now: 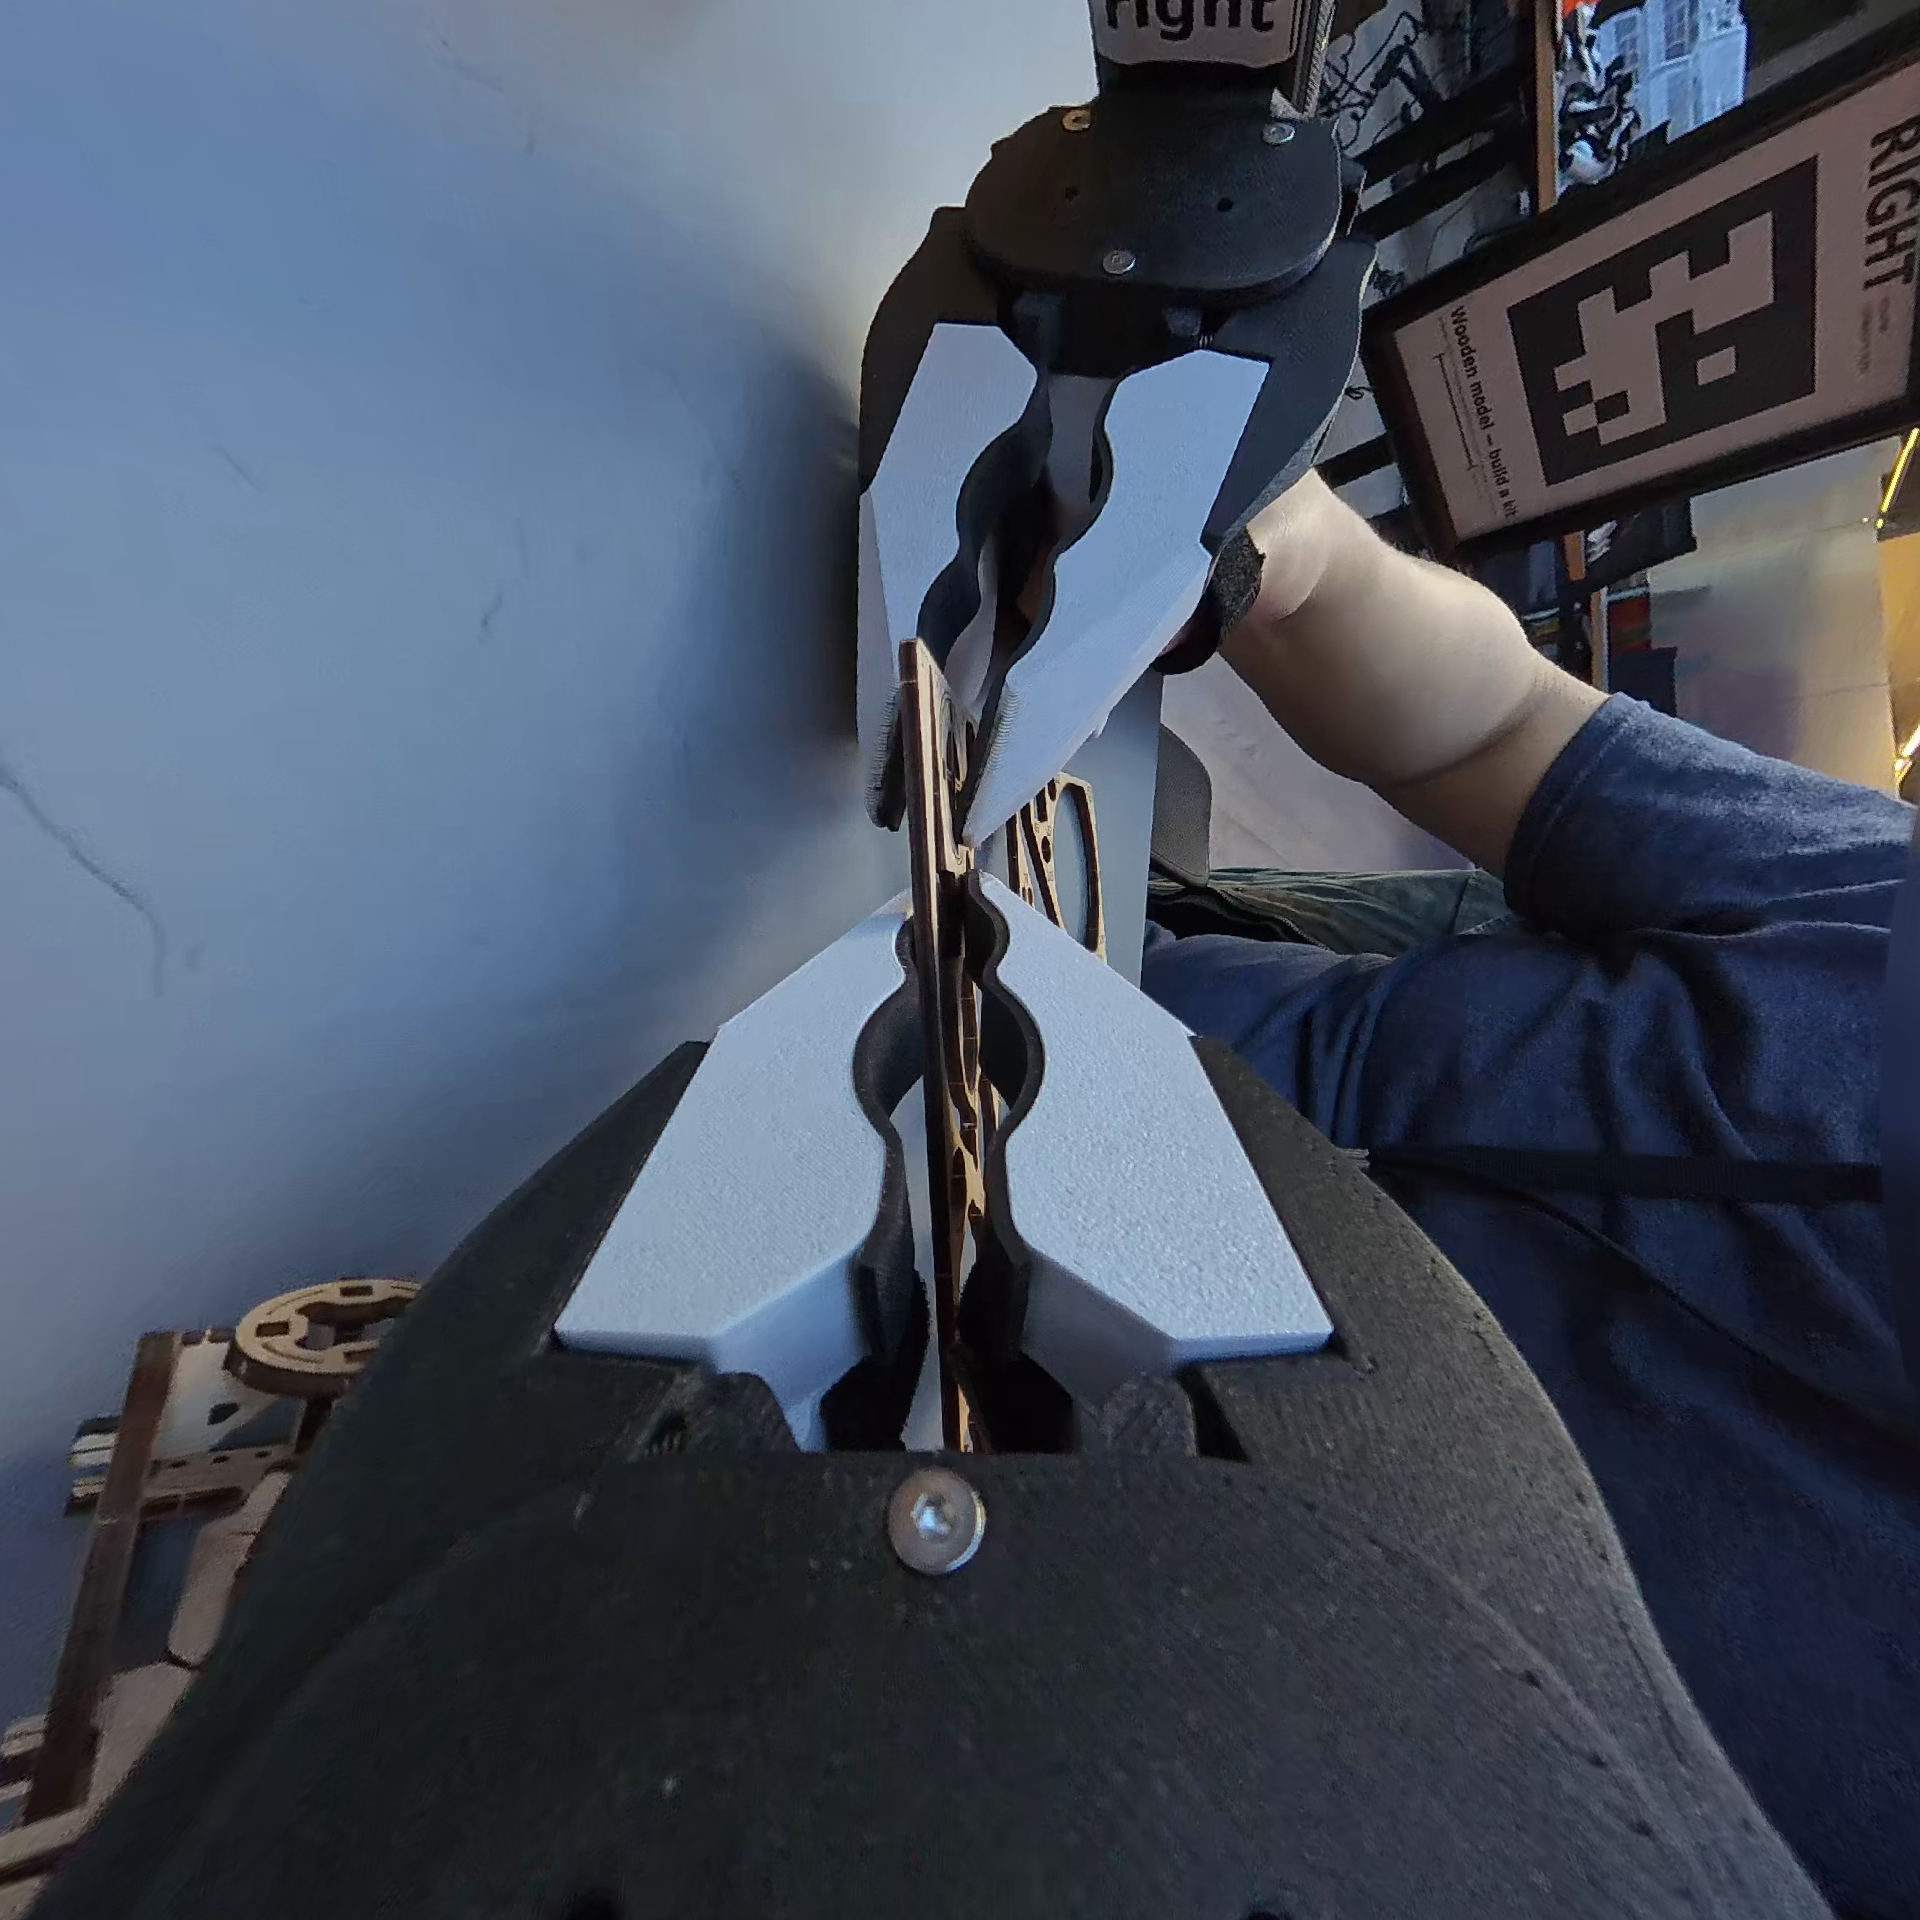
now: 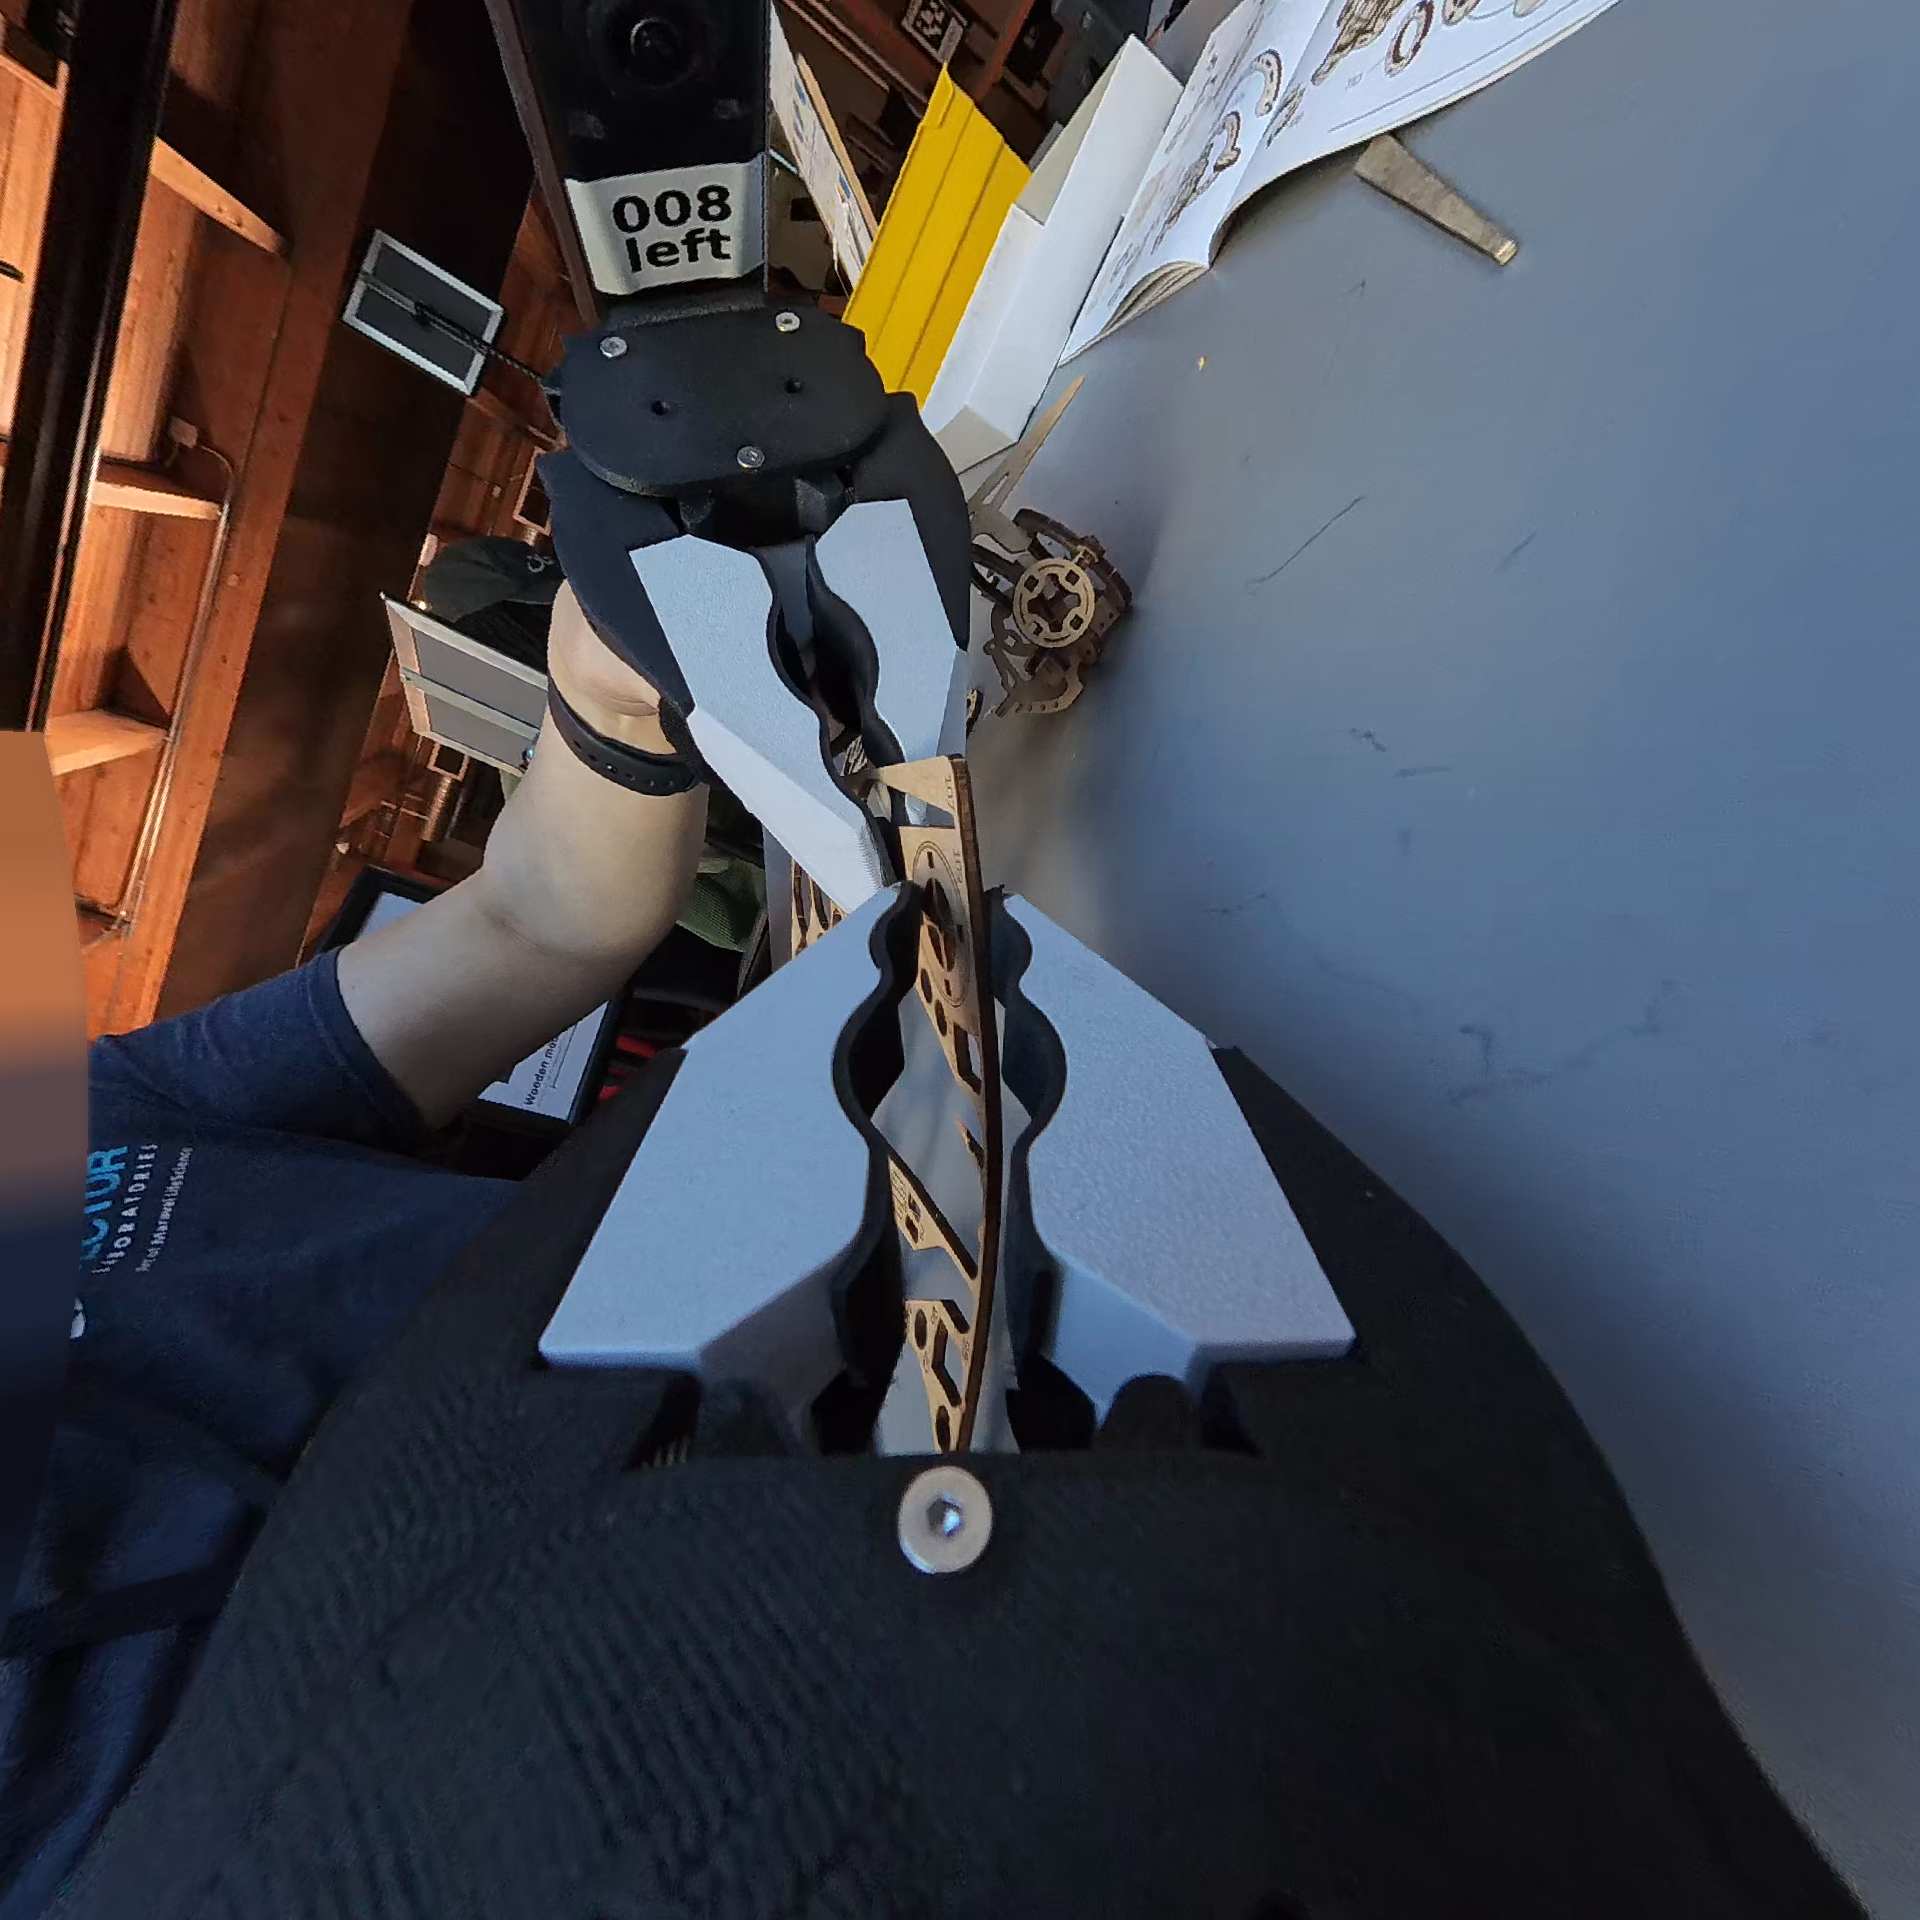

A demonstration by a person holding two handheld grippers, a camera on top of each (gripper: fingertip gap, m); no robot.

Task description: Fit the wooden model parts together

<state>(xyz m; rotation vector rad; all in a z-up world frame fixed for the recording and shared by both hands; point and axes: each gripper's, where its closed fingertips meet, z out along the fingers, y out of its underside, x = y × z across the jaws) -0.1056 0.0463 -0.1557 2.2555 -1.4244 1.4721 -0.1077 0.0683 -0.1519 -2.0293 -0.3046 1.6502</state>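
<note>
While both my claws pinch one thin wood sheet [image 1: 940, 1039], it stays up off the table [image 2: 1558, 831].
My left claw [image 1: 940, 935] and right claw [image 2: 951, 914] are nearly closed on its edge, tip to tip, so I guess I can snap a part out.

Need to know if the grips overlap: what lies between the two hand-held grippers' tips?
Only the thin wooden sheet spans the short gap between the left hand-held gripper and right hand-held gripper; both wrist views show it.
</note>
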